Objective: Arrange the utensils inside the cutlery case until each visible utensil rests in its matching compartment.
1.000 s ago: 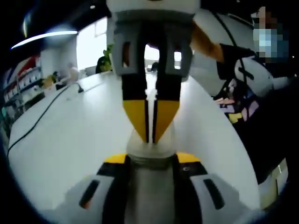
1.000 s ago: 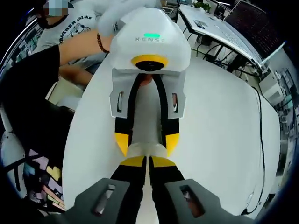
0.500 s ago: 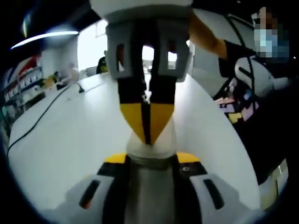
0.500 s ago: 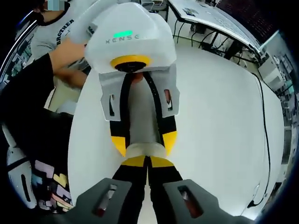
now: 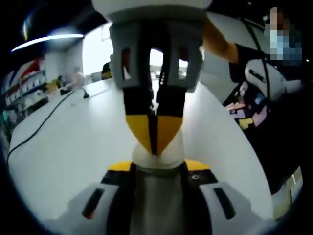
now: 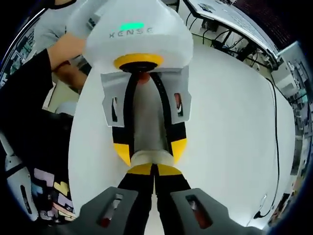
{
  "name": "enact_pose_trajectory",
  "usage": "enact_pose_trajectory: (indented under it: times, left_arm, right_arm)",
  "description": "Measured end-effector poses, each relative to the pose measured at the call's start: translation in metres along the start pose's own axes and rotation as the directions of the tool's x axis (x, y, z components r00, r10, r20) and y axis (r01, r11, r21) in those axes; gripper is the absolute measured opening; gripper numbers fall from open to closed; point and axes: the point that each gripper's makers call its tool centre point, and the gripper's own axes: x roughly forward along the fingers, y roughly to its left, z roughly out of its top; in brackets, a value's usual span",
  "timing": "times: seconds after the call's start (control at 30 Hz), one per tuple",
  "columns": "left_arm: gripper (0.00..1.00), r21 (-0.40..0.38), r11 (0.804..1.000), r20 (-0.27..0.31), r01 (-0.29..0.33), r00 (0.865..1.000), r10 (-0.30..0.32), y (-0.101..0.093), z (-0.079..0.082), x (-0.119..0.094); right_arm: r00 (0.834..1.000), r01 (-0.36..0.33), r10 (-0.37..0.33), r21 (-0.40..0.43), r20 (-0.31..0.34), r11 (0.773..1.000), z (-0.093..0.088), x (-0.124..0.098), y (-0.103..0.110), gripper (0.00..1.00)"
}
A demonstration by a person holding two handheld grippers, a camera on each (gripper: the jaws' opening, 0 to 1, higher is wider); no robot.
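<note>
Left gripper [image 6: 150,152] is clenched on a pale, long cutlery case [image 6: 146,117], its yellow-tipped jaws spread to either side of the case's flanks. Right gripper [image 5: 154,134] faces it head-on with its jaws pressed together, their tips meeting the near end of the case; whether they pinch anything there cannot be told.

Compared with a second ago, the hold is unchanged: the same jaws on the same case, tip to end. In the right gripper view the left gripper's body looms larger and sits higher in the picture, and the person's forearm [image 6: 66,51] behind it shows more to the left.

The case is held above a white table [image 5: 73,147], across which a dark cable [image 5: 44,122] runs. No opening of the case shows, so its contents cannot be told.

Its long axis runs along the left gripper's jaws, one end deep between them, the other pointing straight at the right gripper.
</note>
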Motion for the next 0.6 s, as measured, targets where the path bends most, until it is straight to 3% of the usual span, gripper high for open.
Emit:
enact_pose_trajectory:
  times: [0.2, 0.23, 0.27, 0.33, 0.43, 0.6]
  left_arm:
    - [0.4, 0.005, 1.0, 0.001, 0.008, 1.0, -0.008, 0.0, 0.0, -0.001]
    - [0.4, 0.003, 1.0, -0.002, 0.007, 1.0, -0.007, 0.0, 0.0, -0.002]
    - [0.4, 0.003, 1.0, -0.003, 0.006, 1.0, -0.006, 0.0, 0.0, -0.002]
    - [0.4, 0.001, 1.0, -0.006, 0.002, 1.0, -0.002, 0.0, 0.0, -0.002]
    - [0.4, -0.002, 1.0, -0.008, -0.003, 1.0, 0.003, 0.0, 0.001, -0.001]
    - [0.39, 0.001, 1.0, -0.015, -0.002, 1.0, 0.002, 0.001, 0.002, -0.001]
  right_arm:
    - [0.999, 0.027, -0.027, -0.011, -0.047, 1.0, 0.001, 0.004, 0.013, 0.0]
    - [0.995, -0.062, 0.063, 0.007, -0.077, 0.998, 0.002, 0.002, 0.015, 0.0]
    - [0.995, -0.06, 0.061, 0.012, -0.085, 0.998, 0.004, 0.002, 0.008, 0.0]
    - [0.996, -0.032, 0.031, -0.001, -0.078, 1.0, 0.006, 0.002, 0.003, 0.0]
    - [0.998, -0.007, 0.001, -0.099, -0.057, 0.995, 0.007, 0.0, -0.001, 0.0]
    - [0.999, -0.032, 0.031, -0.075, -0.015, 0.997, 0.008, -0.012, -0.006, 0.0]
